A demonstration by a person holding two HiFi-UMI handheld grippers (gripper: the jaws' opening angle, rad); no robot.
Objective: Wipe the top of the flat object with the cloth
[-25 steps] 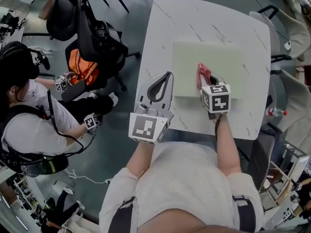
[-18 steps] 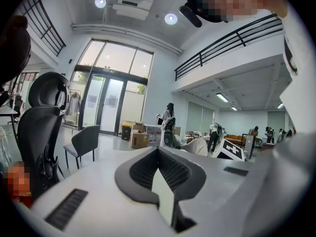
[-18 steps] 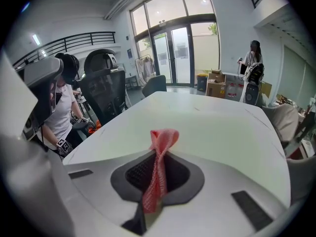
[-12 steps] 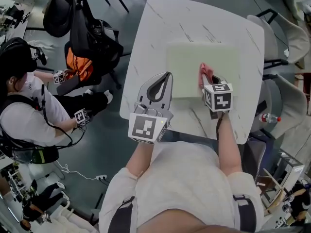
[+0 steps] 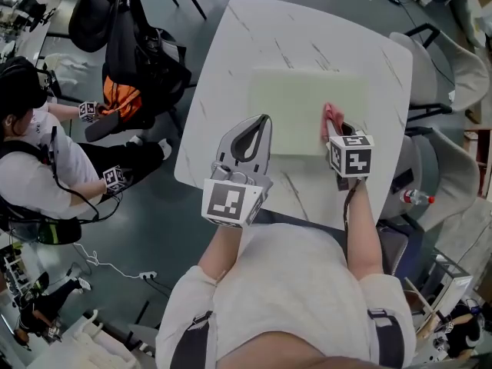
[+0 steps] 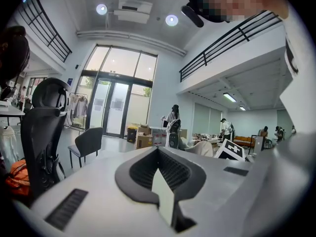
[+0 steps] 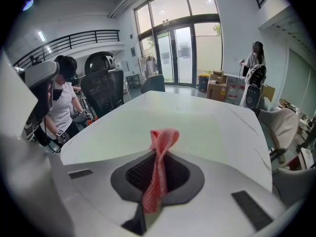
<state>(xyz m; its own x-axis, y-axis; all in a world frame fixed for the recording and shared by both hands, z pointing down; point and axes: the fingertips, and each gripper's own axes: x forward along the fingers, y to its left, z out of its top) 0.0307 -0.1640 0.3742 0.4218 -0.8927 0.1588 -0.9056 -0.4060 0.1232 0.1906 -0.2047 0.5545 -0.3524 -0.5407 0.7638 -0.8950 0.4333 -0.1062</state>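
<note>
A pale green flat board (image 5: 296, 106) lies on the white marble table (image 5: 231, 68). My right gripper (image 5: 337, 129) is shut on a pink-red checked cloth (image 5: 331, 117), which rests on the board near its front right part. In the right gripper view the cloth (image 7: 159, 174) stands up between the shut jaws of the gripper (image 7: 157, 154), with the board (image 7: 143, 125) stretching ahead. My left gripper (image 5: 257, 125) hovers at the board's front left edge, shut with nothing held. In its own view the left gripper (image 6: 158, 154) points out over the room.
A person (image 5: 34, 156) with two grippers sits at the left, beside a black office chair (image 5: 127, 33) with an orange item. Grey chairs (image 5: 442, 60) stand along the table's right side. A bottle (image 5: 413, 197) is near the front right corner.
My right gripper has slid the cloth to the right across the board. The left gripper has kept its place. The head view has shifted, so the table sits further left.
</note>
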